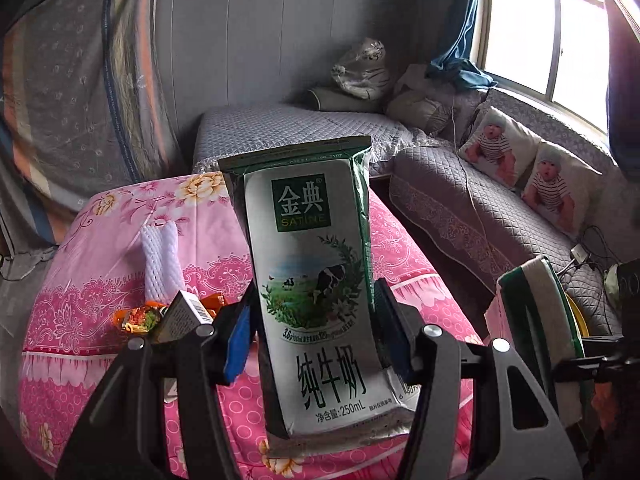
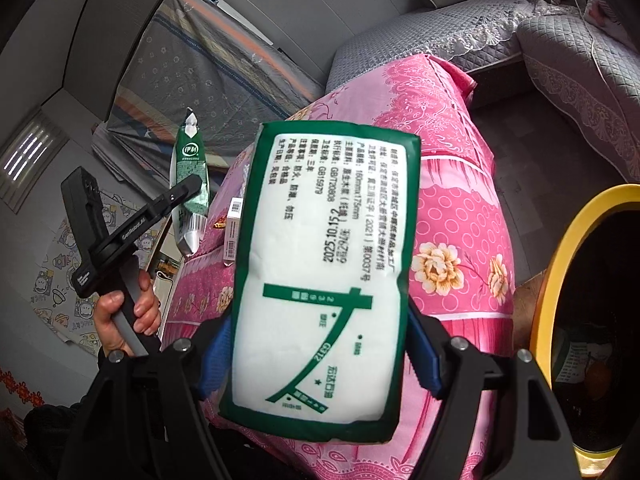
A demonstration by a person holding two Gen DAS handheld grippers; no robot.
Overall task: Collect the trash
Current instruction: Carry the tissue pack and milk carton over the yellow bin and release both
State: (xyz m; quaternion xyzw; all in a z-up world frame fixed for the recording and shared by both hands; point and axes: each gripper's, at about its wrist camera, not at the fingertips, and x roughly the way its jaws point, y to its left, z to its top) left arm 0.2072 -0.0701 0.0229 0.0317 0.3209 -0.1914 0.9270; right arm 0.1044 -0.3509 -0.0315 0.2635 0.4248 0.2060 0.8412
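You are holding a white-and-green 250 mL paper milk carton upright in your left tool, its blue-padded fingers closed on the carton's two narrow sides about midway up. It is probably empty, so it should be handling light and crushing easily; the coated card looks slick, so keep the squeeze gentle and on the stiff folded edges.

Your right tool is clamping a soft, white, green-bordered plastic pack of tissue paper by its lower sides. It is pillowy and yielding, so the pads are sinking in slightly; the film may be slipping if you are tilting it.

Both items are hanging above the bench, which is draped in a pink floral cloth. On the left of the bench are lying a white foam mesh sleeve, an orange crinkled wrapper and a small grey cardboard box.

On the right, near you, a yellow-rimmed dark bin is waiting, with some rubbish already inside. Beyond the bench, grey quilted sofas are lining the far wall under the window.
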